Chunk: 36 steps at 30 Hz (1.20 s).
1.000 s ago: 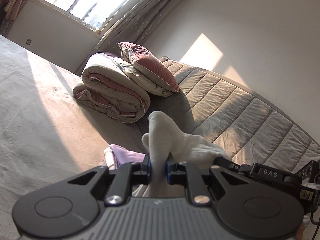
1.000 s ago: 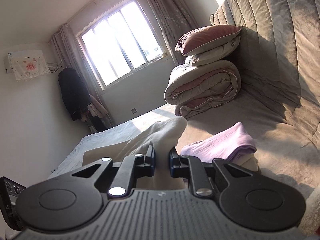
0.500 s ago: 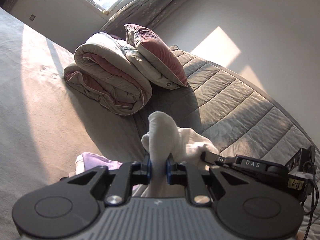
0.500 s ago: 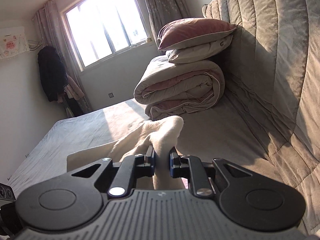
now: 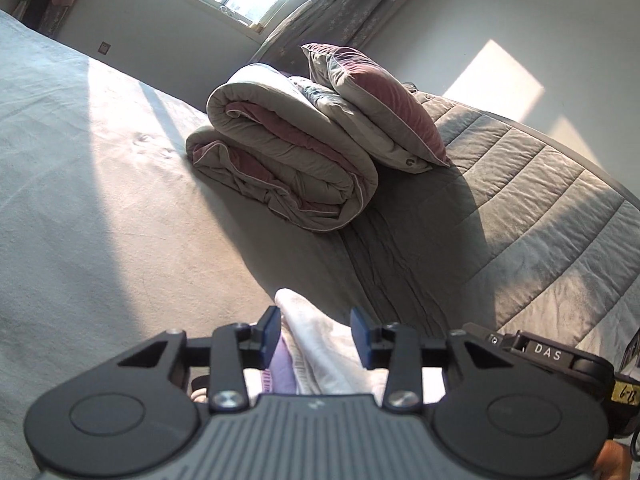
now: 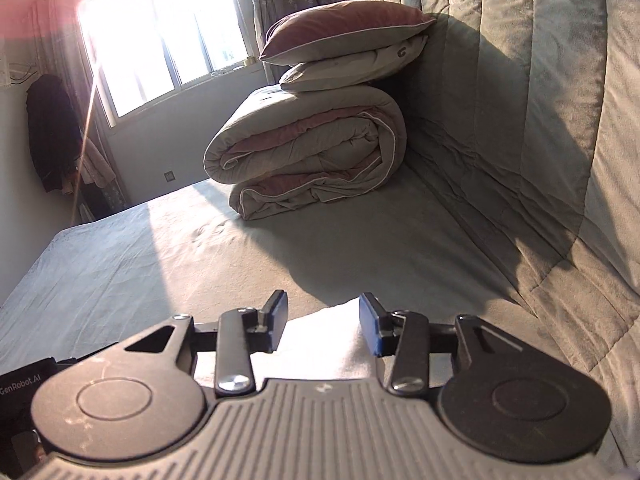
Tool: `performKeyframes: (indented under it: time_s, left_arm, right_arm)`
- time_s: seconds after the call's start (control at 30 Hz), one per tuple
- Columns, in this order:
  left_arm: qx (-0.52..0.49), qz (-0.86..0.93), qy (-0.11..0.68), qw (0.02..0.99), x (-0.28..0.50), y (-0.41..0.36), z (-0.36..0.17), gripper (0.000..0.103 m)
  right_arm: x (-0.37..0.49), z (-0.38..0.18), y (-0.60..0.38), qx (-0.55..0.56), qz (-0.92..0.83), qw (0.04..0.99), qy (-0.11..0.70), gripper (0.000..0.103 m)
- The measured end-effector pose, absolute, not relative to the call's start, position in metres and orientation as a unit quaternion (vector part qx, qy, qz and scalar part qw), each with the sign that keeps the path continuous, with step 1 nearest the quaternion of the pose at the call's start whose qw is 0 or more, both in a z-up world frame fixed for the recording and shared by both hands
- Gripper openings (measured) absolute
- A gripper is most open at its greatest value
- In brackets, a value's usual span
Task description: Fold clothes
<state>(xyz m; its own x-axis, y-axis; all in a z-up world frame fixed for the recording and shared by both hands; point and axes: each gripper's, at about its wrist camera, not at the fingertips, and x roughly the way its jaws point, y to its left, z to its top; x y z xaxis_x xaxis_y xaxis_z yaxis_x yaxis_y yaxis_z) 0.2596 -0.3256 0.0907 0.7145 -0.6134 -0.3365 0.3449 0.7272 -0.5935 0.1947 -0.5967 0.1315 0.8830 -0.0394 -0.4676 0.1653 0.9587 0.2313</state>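
left wrist view: the left gripper has just been opening, letting the white cloth drop onto the purple one on the bed. the right gripper opened too, so the fold stays flat.

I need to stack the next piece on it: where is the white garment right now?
The white garment lies low in both wrist views, on the bed, between the left gripper's open jaws, over a purple cloth.
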Motion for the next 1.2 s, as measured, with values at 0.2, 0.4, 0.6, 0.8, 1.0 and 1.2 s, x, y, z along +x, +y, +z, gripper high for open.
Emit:
performKeyframes:
  time_s: [0.2, 0.4, 0.6, 0.8, 1.0, 1.2]
  left_arm:
    - [-0.224, -0.355, 0.226, 0.879, 0.225, -0.335, 0.099, 0.021]
    - [-0.18, -0.341, 0.291, 0.875, 0.215, -0.345, 0.079, 0.014]
    - [-0.142, -0.328, 0.288, 0.889, 0.18, -0.327, 0.1, 0.037]
    - [-0.101, -0.304, 0.303, 0.898, 0.139, -0.298, 0.119, 0.047]
    - [-0.063, -0.276, 0.33, 0.9, 0.093, -0.27, 0.137, 0.068]
    - [-0.01, -0.258, 0.345, 0.902, 0.038, -0.246, 0.152, 0.083]
  right_arm:
    - [0.158, 0.142, -0.573, 0.084, -0.036, 0.977, 0.195, 0.044]
    - [0.134, 0.122, -0.561, 0.095, -0.027, 0.977, 0.19, 0.044]
    - [0.111, 0.124, -0.542, 0.07, -0.045, 0.972, 0.218, 0.044]
    - [0.067, 0.148, -0.517, 0.079, -0.044, 0.974, 0.206, 0.059]
    - [0.025, 0.17, -0.485, 0.078, -0.065, 0.976, 0.194, 0.077]
    - [-0.018, 0.172, -0.447, 0.064, -0.096, 0.974, 0.196, 0.099]
